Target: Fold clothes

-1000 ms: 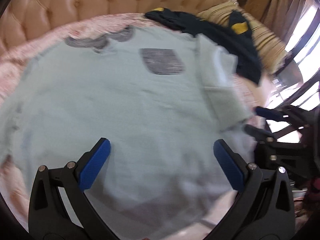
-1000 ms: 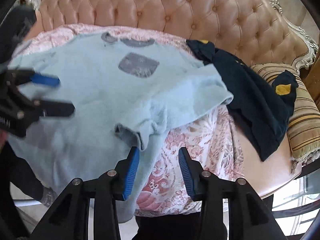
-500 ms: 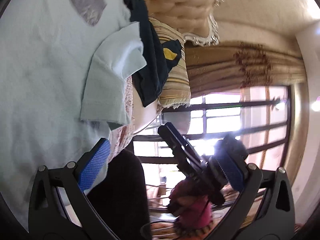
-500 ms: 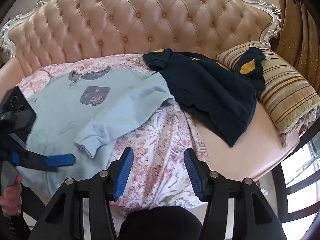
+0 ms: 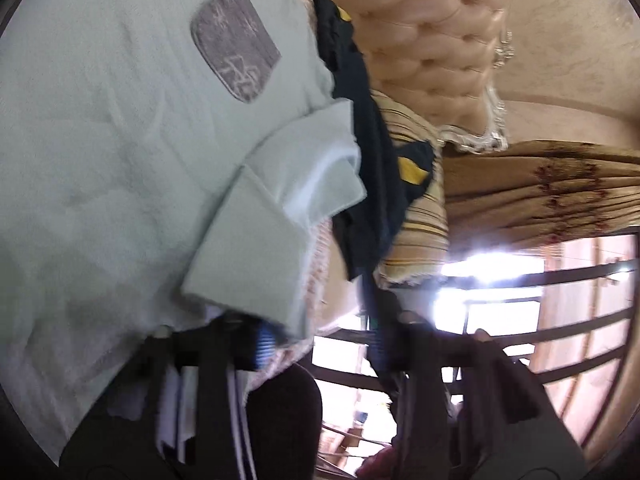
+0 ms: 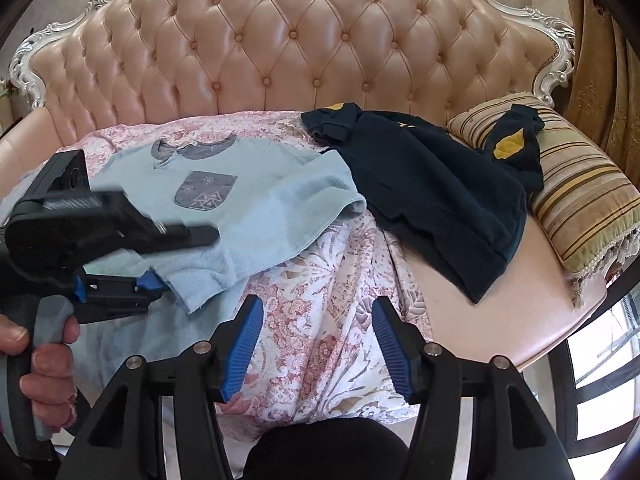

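A light blue shirt point(image 6: 248, 200) with a grey chest pocket lies flat on the sofa's floral cover point(image 6: 320, 280). Its right sleeve is folded in across the body. The sleeve cuff point(image 6: 200, 280) points toward the front edge. My left gripper point(image 6: 176, 258) reaches in from the left, held by a hand point(image 6: 44, 360). Its jaws are closing, one finger above and one below the cuff edge, a gap still showing. In the left wrist view the cuff point(image 5: 248, 264) hangs over the blurred left finger of that gripper point(image 5: 320, 344). My right gripper point(image 6: 316, 344) hovers over the floral cover, jaws opening, nothing between them.
A navy garment point(image 6: 432, 192) with yellow patches lies to the right of the shirt, partly on a striped pillow point(image 6: 580, 208). The tufted sofa back point(image 6: 300, 48) rises behind. A barred window point(image 5: 520, 320) is at the right. A dark-clothed leg point(image 6: 328, 448) is below the right gripper.
The left gripper rolled, dropped to the sleeve cuff, and its jaws narrowed from wide open. The right gripper let the cuff go, drew back and up, and its jaws widened.
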`<state>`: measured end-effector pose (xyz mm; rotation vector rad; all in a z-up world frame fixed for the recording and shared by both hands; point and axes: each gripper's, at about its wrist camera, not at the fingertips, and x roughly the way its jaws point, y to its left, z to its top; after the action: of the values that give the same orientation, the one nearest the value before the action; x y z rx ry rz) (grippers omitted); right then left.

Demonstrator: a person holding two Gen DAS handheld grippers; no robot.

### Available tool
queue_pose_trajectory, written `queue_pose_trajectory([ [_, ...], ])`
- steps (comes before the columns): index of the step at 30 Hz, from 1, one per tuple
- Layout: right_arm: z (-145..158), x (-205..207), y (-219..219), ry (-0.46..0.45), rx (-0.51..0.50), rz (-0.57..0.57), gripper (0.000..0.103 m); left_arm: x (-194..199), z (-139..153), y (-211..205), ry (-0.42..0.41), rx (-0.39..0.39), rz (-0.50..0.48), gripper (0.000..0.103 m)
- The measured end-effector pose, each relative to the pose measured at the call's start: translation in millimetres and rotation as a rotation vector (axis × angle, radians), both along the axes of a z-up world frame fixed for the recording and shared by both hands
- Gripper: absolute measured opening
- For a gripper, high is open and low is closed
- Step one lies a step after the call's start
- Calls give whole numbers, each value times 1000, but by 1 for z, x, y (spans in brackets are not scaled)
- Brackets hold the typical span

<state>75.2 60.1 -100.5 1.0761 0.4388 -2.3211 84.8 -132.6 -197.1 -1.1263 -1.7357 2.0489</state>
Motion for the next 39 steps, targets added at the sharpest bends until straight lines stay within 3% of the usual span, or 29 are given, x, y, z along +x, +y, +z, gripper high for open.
queue_pose_trajectory([
  [2, 0, 0, 0, 0, -1, 3, 59, 3, 1, 1, -3, -35, -2, 26],
  [4, -1, 1, 0, -2, -3, 6, 59, 7, 2, -1, -4, -91, -10, 13],
  [7, -4, 2, -1, -6, 1, 7, 60, 2, 12, 7, -2, -233, -55, 8],
  [12, -9, -10, 4, 5, 29, -43, 60, 1, 44, 26, 59, -562, -148, 7],
  [16, -5, -24, 7, 37, 47, -116, 60, -4, 67, 28, 117, -734, -193, 6],
  [19, -1, -32, 0, 76, 47, -117, 60, -11, 79, 20, 146, -778, -232, 6],
  [23, -4, -42, -18, 136, 67, -58, 60, -22, 95, 2, 132, -748, -275, 6],
  [29, -16, -63, -19, 145, 19, -30, 60, -51, 130, -38, 73, -618, -316, 6],
  [32, -23, -74, -23, 94, -36, -26, 60, -66, 155, -44, 84, -643, -333, 6],
  [39, -33, -98, -48, 47, -91, -80, 60, -100, 217, -38, 137, -795, -386, 6],
])
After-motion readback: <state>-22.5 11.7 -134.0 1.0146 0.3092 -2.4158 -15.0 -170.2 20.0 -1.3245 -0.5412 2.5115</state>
